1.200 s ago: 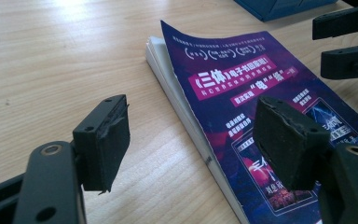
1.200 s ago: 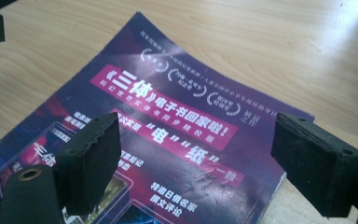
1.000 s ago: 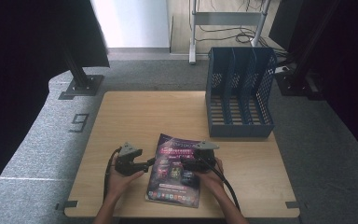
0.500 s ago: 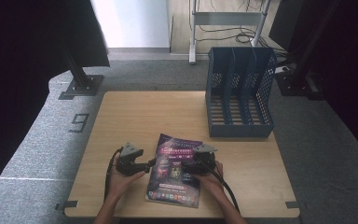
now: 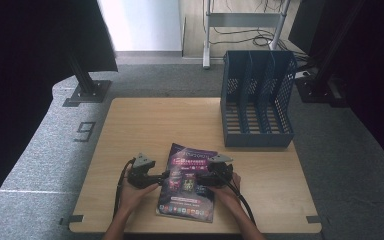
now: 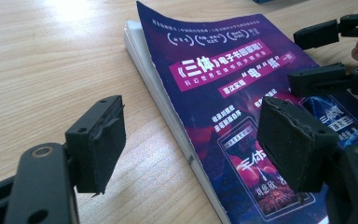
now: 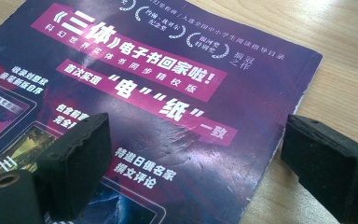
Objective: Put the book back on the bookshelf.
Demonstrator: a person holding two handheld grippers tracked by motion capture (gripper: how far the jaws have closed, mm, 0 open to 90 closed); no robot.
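1. Here, in the high view, the magazine (image 5: 189,182) lies flat near the front edge of the wooden table (image 5: 155,125), between the two hand-held grippers; its small cover print is too fine to read from that height.
2. The left gripper (image 5: 164,176) sits at the magazine's left edge, the right gripper (image 5: 200,181) over its right half. The hands cover most of both gripper bodies, and the forearms are cut off by the bottom of the frame.
3. In the left gripper view, the left gripper (image 6: 191,140) stands released: one jaw is over bare wood, the other over the purple cover, with the magazine's spine edge (image 6: 168,116) running between them. Neither pad presses on it. The magazine's lower corner is cut off by the frame.
4. In the right gripper view, the right gripper (image 7: 191,158) is likewise released, its jaws having just been opening. One pad is over the cover, the other beyond the magazine's edge on the wood; the worn edge lies in the gap.
5. A blue mesh file rack (image 5: 256,100) stands upright at the table's far right corner, well apart from the magazine.
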